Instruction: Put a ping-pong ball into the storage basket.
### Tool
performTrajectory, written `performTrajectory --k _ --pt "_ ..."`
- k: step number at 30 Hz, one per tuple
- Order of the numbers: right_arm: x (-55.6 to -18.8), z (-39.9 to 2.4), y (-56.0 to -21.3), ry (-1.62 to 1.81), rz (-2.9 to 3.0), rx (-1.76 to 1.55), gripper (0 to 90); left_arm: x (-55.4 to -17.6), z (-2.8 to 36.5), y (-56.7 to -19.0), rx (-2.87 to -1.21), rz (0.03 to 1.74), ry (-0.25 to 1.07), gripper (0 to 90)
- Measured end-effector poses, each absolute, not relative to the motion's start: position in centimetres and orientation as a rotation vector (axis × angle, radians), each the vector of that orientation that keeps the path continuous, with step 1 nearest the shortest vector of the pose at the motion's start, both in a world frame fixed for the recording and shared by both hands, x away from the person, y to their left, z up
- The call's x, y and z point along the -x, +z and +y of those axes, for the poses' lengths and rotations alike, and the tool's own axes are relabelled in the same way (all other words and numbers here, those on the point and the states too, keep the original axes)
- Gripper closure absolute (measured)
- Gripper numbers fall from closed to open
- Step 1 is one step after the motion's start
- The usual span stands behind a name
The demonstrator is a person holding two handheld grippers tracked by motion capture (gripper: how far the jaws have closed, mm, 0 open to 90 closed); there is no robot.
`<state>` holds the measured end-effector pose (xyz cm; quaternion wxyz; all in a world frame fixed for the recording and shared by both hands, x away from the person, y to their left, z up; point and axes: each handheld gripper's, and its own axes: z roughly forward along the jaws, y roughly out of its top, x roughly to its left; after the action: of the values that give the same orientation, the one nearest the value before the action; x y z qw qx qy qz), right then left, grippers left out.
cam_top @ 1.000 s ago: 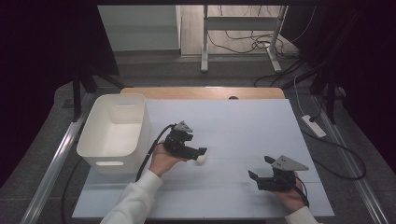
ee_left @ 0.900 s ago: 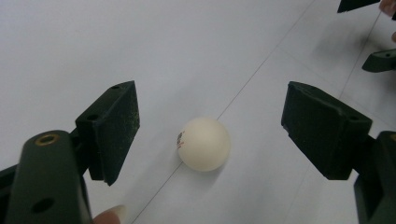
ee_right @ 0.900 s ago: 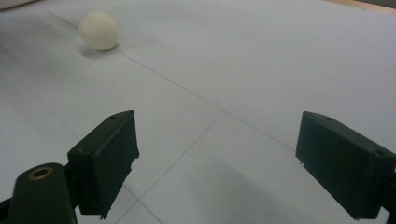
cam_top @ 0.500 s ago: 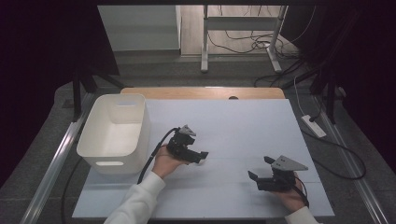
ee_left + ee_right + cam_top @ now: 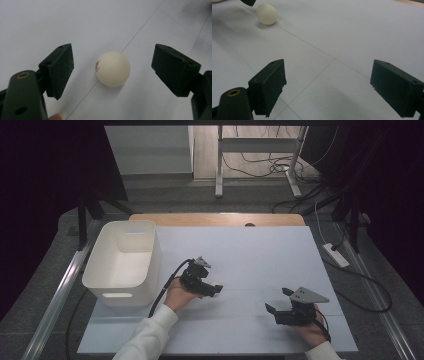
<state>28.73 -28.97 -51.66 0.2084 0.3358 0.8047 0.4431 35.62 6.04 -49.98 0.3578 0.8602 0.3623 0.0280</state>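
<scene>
White ball (image 5: 113, 69) lies on the pale desk (image 5: 260, 250), on a thin seam line in the sheet. Small dark and red print on its left face in the left gripper view.

Left gripper (image 5: 112, 72): jaws released, standing wide to either side of the ball. Clear gap between ball and each pad; nothing clenched. Ball sits roughly midway between the 2 jaws, a little nearer the left-hand one in that view. A fingertip shows at the bottom edge of that view.

From the high view, the left gripper (image 5: 212, 289) is held in the person's left hand (image 5: 177, 296), white sleeve (image 5: 145, 337) behind it, just to the right of the white bin (image 5: 125, 262). Its cable loops back toward the bin's near corner. The ball itself is too small to pick out from above.

Bin: open-topped, rectangular, slot handle on its near wall, standing at the desk's left edge.

Right gripper (image 5: 329, 87): jaws released, wide apart, bare desk between them. In the high view it (image 5: 277, 302) is well to the right of the bin, near the desk's front edge, grey 3-cornered plate on top. From the right gripper view the ball (image 5: 267, 14) is well off at upper left, with 1 jaw tip of the left gripper just beside it.
</scene>
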Motion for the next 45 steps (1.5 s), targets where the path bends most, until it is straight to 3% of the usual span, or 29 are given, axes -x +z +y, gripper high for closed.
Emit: performTrajectory --k 20,27,32,36,45 --pt "-28.7 -29.0 -51.7 1.228 2.241 -0.932 13.1 -35.9 4.9 -51.8 -2.295 0.926 0.048 18.8" --pt "-28.7 -29.0 -51.7 1.230 2.239 -0.934 13.1 -35.9 4.8 -51.9 -2.307 0.917 0.069 22.8" --pt "-28.7 -29.0 -51.7 1.225 2.240 -0.932 13.1 -35.7 4.7 -52.0 -2.327 0.911 0.092 31.0" --pt "-28.7 -29.0 -51.7 1.229 2.238 -0.935 13.2 -35.5 4.6 -51.8 -2.321 0.902 0.115 49.8" --pt "-28.7 -29.0 -51.7 1.226 2.238 -0.932 13.2 -35.3 5.0 -51.3 -2.316 0.901 0.137 50.7"
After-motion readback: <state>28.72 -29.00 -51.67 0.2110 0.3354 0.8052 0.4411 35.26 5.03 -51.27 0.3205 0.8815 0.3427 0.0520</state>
